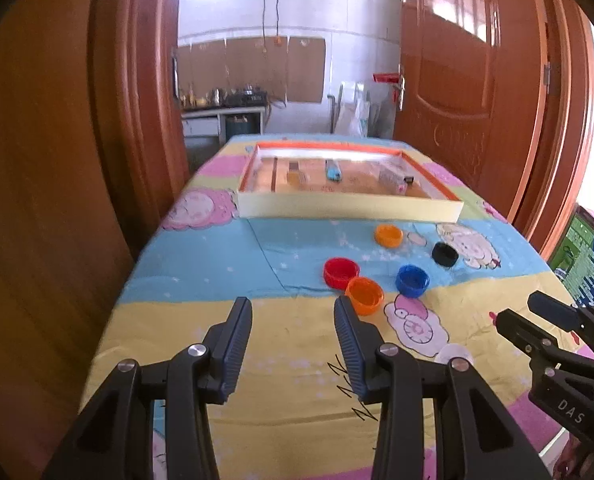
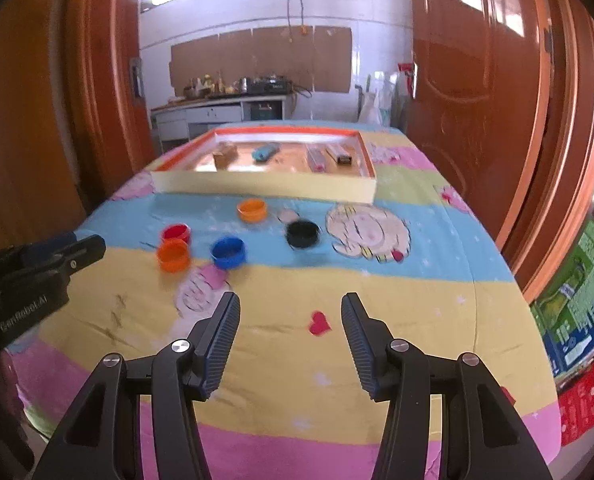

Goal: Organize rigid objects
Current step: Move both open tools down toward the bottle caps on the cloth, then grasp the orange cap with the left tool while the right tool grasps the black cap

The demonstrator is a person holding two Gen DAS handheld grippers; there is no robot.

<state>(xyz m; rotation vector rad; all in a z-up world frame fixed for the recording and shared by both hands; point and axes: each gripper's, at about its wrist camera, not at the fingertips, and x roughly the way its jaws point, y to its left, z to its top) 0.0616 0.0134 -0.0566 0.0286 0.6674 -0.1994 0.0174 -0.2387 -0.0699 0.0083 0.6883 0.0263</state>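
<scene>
Several bottle caps lie on the cartoon-print tablecloth: a red cap [image 1: 340, 273], an orange cap [image 1: 364, 295] touching it, a blue cap [image 1: 412, 280], a black cap [image 1: 445, 254] and a second orange cap [image 1: 388, 235]. The right wrist view shows the same red cap [image 2: 176, 234], orange cap [image 2: 172, 255], blue cap [image 2: 228, 252], black cap [image 2: 303, 233] and far orange cap [image 2: 252, 210]. My left gripper [image 1: 293, 312] is open and empty, just short of the near orange cap. My right gripper [image 2: 290, 308] is open and empty over bare cloth, short of the caps.
A shallow cream box with an orange rim [image 1: 349, 208] holds small items at the table's far end. Brown doors [image 1: 469, 80] stand behind and to the right. A printed carton [image 2: 577, 300] sits off the table's right edge. The right gripper's fingers [image 1: 537, 320] show beside the left.
</scene>
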